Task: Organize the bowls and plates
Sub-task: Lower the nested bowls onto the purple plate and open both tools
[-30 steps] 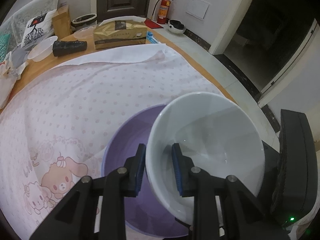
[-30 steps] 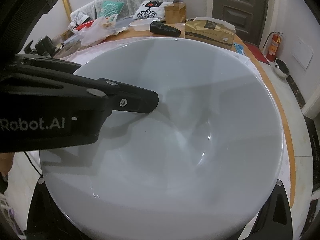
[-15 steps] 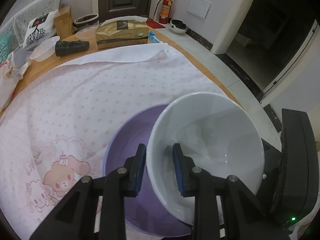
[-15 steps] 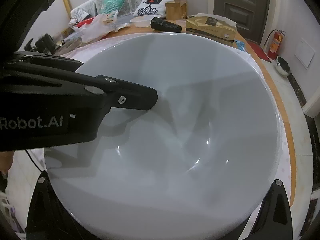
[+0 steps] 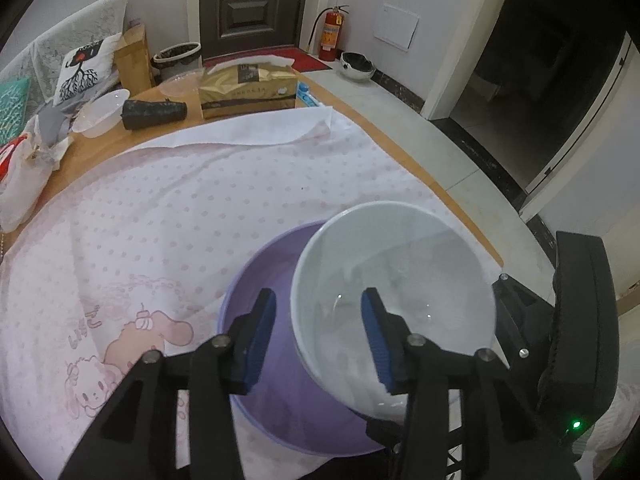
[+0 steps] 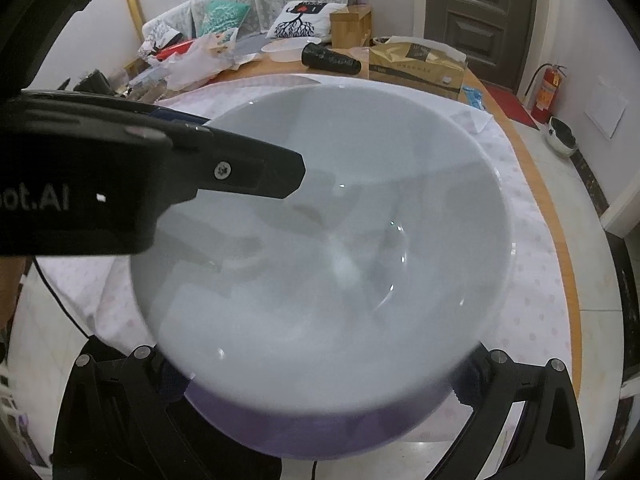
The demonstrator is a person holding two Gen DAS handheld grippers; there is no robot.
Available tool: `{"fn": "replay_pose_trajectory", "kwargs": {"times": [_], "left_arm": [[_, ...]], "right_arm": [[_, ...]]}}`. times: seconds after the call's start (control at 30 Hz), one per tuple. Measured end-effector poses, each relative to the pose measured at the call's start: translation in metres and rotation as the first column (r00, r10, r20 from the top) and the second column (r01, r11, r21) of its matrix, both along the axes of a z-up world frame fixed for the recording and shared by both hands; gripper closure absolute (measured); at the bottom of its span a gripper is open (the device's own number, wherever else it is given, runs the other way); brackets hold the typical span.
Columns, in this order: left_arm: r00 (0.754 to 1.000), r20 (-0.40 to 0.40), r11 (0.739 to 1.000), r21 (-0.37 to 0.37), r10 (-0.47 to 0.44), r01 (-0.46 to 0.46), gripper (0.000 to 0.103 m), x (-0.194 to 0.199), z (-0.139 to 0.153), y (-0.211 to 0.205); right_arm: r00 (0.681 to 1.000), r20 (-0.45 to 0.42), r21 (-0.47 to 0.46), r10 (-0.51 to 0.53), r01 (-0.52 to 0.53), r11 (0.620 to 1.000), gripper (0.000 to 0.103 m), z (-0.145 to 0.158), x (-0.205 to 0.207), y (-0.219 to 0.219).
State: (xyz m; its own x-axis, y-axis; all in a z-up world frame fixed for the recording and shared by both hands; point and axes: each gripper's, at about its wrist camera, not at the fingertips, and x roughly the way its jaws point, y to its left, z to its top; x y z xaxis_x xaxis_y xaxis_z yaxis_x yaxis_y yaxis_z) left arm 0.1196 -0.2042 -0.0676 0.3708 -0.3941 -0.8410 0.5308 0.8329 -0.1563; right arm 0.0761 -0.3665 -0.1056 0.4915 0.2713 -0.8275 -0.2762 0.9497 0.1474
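Observation:
A white bowl (image 5: 394, 292) lies tilted inside a larger purple bowl (image 5: 272, 372) at the near right of the table. My left gripper (image 5: 318, 340) is open, its blue pads spread on either side of the white bowl's near rim without pinching it. In the right wrist view the white bowl (image 6: 340, 248) fills the frame over the purple bowl (image 6: 320, 432). My right gripper (image 6: 320, 392) straddles the purple bowl's wall with wide fingers; its tips are hidden. The left gripper's finger (image 6: 240, 168) reaches over the white bowl's rim.
A pink dotted cloth (image 5: 168, 216) covers the wooden table (image 5: 96, 148). At the far end stand a gold tissue box (image 5: 248, 92), a black roll (image 5: 154, 112), a clear plastic bowl (image 5: 100, 114) and bags (image 5: 24, 172). The table's right edge (image 5: 460, 208) drops to the floor.
My left gripper's pads were pinched on the white bowl's rim; they have now spread apart and let it go. The white bowl has dropped lower into the purple bowl.

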Motion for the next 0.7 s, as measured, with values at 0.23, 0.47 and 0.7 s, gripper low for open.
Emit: {"fn": "replay_pose_trajectory", "kwargs": {"times": [0.23,0.47,0.7], "left_arm": [[0.998,0.062,1.0,-0.009,-0.005,0.006,0.046,-0.016,0.022,0.006],[0.989,0.148,1.0,0.008,-0.024,0.023,0.032,-0.037,0.037,0.007],[0.977,0.213,1.0,-0.026,-0.003,0.009,0.018,-0.052,0.049,0.017]], "right_arm": [[0.999,0.035,0.043,0.0,-0.002,0.999,0.003,0.014,-0.014,-0.006],[0.993,0.11,0.012,0.03,-0.032,0.999,0.003,0.033,-0.035,-0.007],[0.986,0.167,0.034,-0.001,-0.005,0.999,0.003,0.054,-0.046,-0.022]]}}
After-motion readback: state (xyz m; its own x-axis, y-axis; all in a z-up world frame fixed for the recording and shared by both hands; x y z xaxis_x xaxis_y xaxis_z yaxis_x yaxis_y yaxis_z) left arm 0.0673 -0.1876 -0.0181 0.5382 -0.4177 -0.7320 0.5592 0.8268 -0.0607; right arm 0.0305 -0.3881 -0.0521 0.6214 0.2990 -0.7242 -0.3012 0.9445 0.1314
